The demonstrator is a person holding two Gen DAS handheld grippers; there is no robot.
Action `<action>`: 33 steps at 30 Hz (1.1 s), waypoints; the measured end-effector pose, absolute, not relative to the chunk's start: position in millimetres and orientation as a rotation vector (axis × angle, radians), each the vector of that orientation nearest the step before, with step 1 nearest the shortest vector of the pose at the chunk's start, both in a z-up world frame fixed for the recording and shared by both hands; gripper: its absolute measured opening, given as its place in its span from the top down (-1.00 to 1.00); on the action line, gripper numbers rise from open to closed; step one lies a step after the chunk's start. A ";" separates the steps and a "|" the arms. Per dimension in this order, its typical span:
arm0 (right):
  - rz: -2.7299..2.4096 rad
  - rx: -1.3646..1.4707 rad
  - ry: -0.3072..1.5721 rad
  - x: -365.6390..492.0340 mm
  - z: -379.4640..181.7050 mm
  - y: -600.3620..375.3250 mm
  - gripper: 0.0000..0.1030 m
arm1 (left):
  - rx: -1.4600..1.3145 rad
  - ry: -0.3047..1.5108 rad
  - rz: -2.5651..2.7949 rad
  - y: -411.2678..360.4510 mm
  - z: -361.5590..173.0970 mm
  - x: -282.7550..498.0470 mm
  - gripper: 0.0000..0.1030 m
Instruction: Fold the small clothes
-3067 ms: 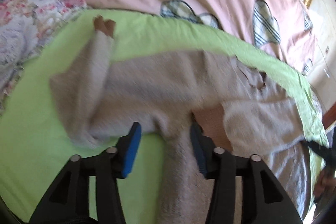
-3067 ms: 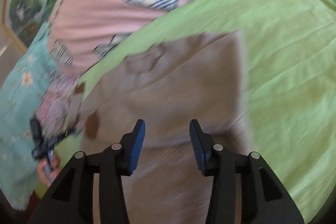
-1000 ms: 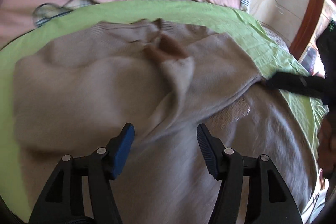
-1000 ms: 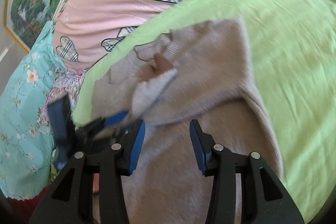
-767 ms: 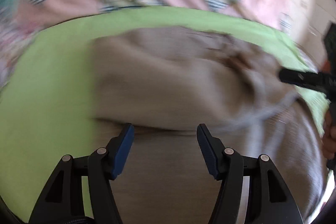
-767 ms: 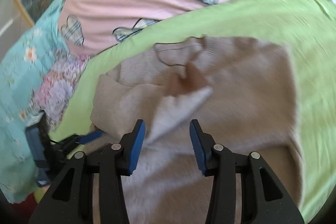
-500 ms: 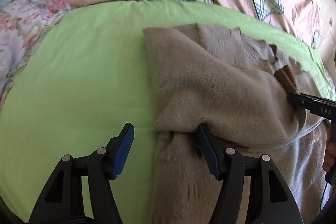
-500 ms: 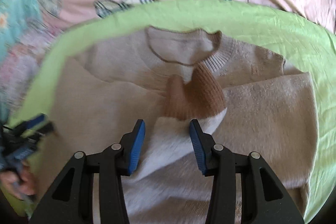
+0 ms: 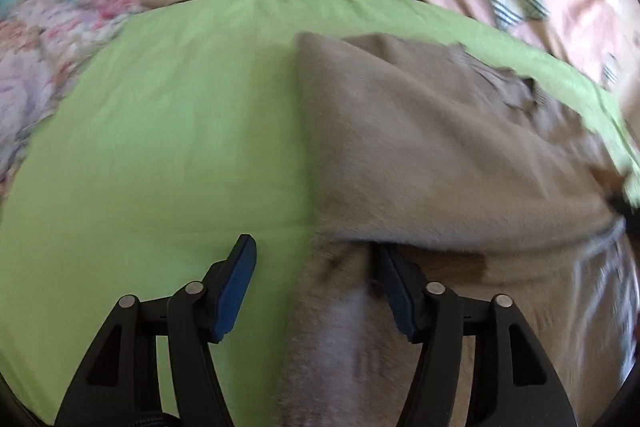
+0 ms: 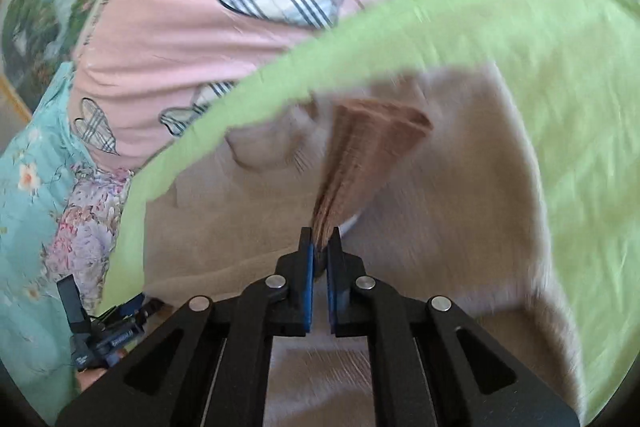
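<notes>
A small beige sweater [image 9: 420, 147] lies on a green sheet [image 9: 180, 147], with one side folded over its body. My left gripper [image 9: 314, 267] is open at the sweater's left edge; its right finger [image 9: 396, 291] is tucked under the folded layer. In the right wrist view my right gripper [image 10: 319, 247] is shut on the brown ribbed sleeve cuff [image 10: 368, 151], lifted over the sweater [image 10: 440, 207] near its collar [image 10: 264, 147]. The left gripper also shows at the lower left of the right wrist view [image 10: 116, 319].
A pink quilt with plaid hearts [image 10: 224, 27] lies beyond the green sheet [image 10: 580, 87]. Floral bedding [image 10: 36, 167] is on the left, also in the left wrist view [image 9: 44, 47]. A framed picture [image 10: 36, 7] hangs at the far left.
My right gripper has shut on the brown cuff and lifted it. My left gripper has stayed open at the sweater's left edge, with its right finger under the fold.
</notes>
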State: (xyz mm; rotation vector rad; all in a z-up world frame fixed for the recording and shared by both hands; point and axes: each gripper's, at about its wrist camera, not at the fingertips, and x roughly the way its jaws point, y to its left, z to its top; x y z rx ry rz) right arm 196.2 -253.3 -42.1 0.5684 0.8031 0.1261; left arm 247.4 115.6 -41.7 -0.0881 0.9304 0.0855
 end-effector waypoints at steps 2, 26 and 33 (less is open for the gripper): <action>0.111 0.620 0.832 191.3 -52.9 -258.3 0.75 | -0.141 0.948 0.091 123.3 -44.3 249.6 -0.16; 0.045 0.590 0.835 162.7 -47.8 -288.9 0.75 | -0.209 0.956 0.131 137.0 -42.4 234.2 -0.15; 0.117 0.509 0.821 102.3 -23.4 -289.2 0.01 | -0.176 0.970 0.016 132.6 -27.5 173.6 -0.09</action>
